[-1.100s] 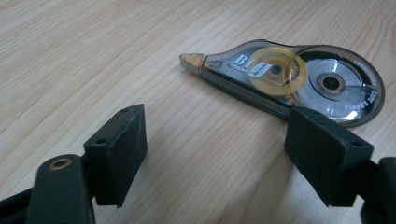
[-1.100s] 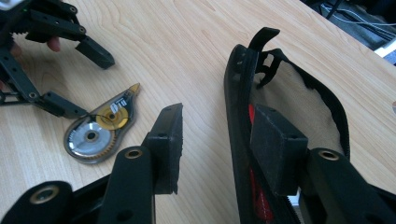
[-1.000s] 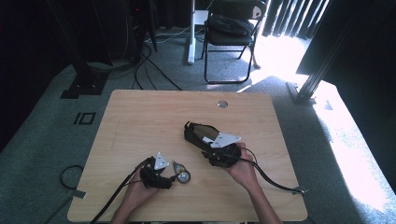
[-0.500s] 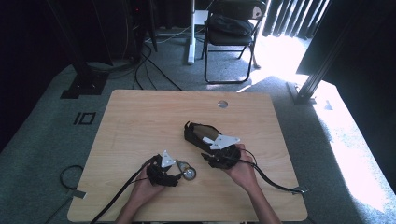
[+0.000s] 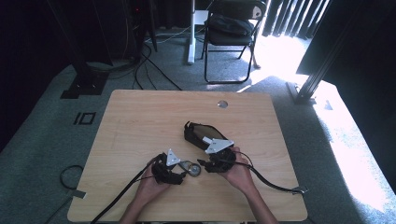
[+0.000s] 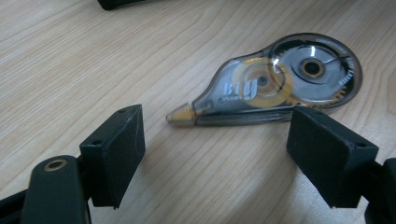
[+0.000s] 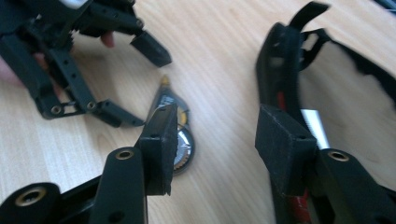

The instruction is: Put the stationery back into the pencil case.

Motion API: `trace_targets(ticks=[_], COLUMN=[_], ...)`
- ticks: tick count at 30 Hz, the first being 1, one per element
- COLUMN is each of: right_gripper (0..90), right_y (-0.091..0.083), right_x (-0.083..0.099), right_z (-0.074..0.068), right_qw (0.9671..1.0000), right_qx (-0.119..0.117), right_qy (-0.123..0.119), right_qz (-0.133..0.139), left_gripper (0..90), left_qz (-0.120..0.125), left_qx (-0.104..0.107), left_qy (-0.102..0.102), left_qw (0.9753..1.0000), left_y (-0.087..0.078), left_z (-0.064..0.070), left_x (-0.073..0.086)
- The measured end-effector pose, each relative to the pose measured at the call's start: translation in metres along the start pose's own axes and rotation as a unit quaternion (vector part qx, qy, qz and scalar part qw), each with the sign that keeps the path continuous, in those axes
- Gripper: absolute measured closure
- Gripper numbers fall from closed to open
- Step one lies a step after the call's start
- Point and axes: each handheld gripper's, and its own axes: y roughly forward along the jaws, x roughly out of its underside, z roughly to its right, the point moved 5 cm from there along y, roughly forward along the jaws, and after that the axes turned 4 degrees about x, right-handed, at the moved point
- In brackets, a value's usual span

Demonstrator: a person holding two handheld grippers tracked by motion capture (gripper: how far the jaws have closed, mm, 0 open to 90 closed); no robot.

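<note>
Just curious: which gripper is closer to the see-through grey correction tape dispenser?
Left. The left gripper has its open jaws flanking the tape dispenser; the right gripper sits just beside it.

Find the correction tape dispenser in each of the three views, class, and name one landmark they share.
High view: correction tape dispenser, low centre, between both grippers.
Left gripper view: upper right, just beyond the open fingers.
Right gripper view: centre, partly behind one finger.
Shared landmark: the wooden table.

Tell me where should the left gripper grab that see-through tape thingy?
Probably across the flat body of the correction tape dispenser, just behind its narrow gold tip. It lies flat on the table, so come down from above. The left gripper is already open, jaws either side of it.
</note>
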Motion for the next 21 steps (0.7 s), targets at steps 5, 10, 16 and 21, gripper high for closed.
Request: trace_targets(ticks=[5,10,16,21], right_gripper=[44.2,37.8,29.5,29.5], right_y=[0.009,0.013,0.01,0.013], right_x=[0.003,0.003,-0.003,-0.016], right_z=[-0.007,-0.011,-0.019,-0.033], right_qw=[0.9999,0.9999,0.9995,0.9997], right_qx=[-0.01,-0.003,0.011,0.009], right_qy=[0.004,0.015,0.027,0.02], right_qz=[-0.005,0.003,0.013,0.015], left_gripper=[19.4,19.2,19.1,18.7], left_qz=[-0.008,-0.007,-0.006,-0.005], left_qx=[-0.011,-0.017,-0.025,-0.036], left_qy=[0.005,0.0,-0.01,-0.017], left_qw=[0.9999,0.9998,0.9996,0.9992], left_y=[-0.003,-0.005,-0.008,-0.011], left_z=[-0.005,-0.01,-0.018,-0.025], left_x=[0.001,0.004,0.008,0.011])
